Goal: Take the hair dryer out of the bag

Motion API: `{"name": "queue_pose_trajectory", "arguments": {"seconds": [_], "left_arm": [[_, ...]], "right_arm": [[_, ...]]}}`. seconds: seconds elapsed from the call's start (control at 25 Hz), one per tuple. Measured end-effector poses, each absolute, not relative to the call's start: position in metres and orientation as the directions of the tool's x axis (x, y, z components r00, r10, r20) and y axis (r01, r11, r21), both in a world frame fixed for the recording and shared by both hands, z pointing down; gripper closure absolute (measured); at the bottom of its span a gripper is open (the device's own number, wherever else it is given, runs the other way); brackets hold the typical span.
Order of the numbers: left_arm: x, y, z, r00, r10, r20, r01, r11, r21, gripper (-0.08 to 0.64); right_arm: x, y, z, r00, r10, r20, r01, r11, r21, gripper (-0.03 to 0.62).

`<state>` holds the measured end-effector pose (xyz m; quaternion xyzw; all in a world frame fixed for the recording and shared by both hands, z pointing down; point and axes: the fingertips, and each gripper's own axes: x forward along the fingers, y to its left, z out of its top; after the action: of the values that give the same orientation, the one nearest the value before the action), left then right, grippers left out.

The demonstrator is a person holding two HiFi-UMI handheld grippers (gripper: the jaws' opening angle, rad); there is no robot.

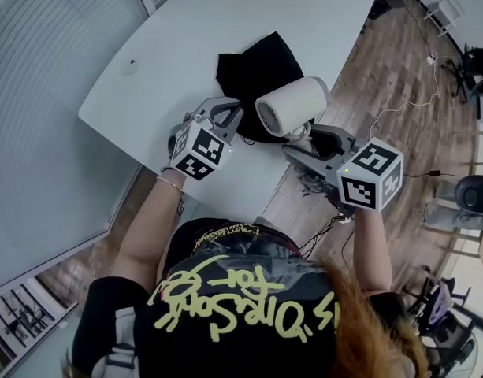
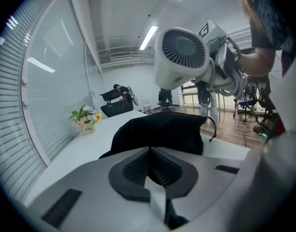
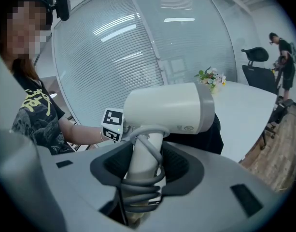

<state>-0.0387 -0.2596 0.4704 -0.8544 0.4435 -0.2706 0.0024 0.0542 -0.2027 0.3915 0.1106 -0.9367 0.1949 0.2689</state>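
The white hair dryer [image 1: 292, 105] is up in the air, clear of the black bag [image 1: 261, 73]. My right gripper [image 1: 308, 136] is shut on its handle, which has the grey cord wound round it [image 3: 145, 178]. From the left gripper view the dryer's rear grille [image 2: 181, 57] hangs above the bag [image 2: 160, 132]. The bag lies slumped on the white table [image 1: 186, 46]. My left gripper [image 1: 225, 116] sits at the bag's near edge with its jaws shut [image 2: 150, 166]. No cloth shows between the pads.
A small flower pot [image 2: 87, 120] stands far back on the table, and a small round thing [image 1: 129, 67] lies at its left. A glass wall with blinds runs along the left. Wooden floor with cables [image 1: 312, 183] and office chairs lies to the right.
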Motion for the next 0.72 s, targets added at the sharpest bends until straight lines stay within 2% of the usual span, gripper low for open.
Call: {"name": "queue_pose_trajectory", "arguments": {"seconds": [0.16, 0.52, 0.72], "left_arm": [[-0.034, -0.260, 0.469, 0.536, -0.709, 0.459, -0.728, -0.663, -0.173, 0.557], [-0.016, -0.238, 0.481, 0.620, -0.615, 0.488, -0.642, -0.755, -0.135, 0.557], [-0.010, -0.236, 0.468, 0.652, -0.577, 0.493, -0.635, -0.770, -0.060, 0.557]], "right_arm": [[0.039, -0.225, 0.394, -0.831, -0.132, 0.541, -0.356, 0.873, -0.334, 0.405], [0.027, -0.245, 0.420, -0.784, -0.197, 0.589, -0.438, 0.848, -0.298, 0.405], [0.022, -0.256, 0.417, -0.774, -0.204, 0.599, -0.465, 0.825, -0.320, 0.403]]}}
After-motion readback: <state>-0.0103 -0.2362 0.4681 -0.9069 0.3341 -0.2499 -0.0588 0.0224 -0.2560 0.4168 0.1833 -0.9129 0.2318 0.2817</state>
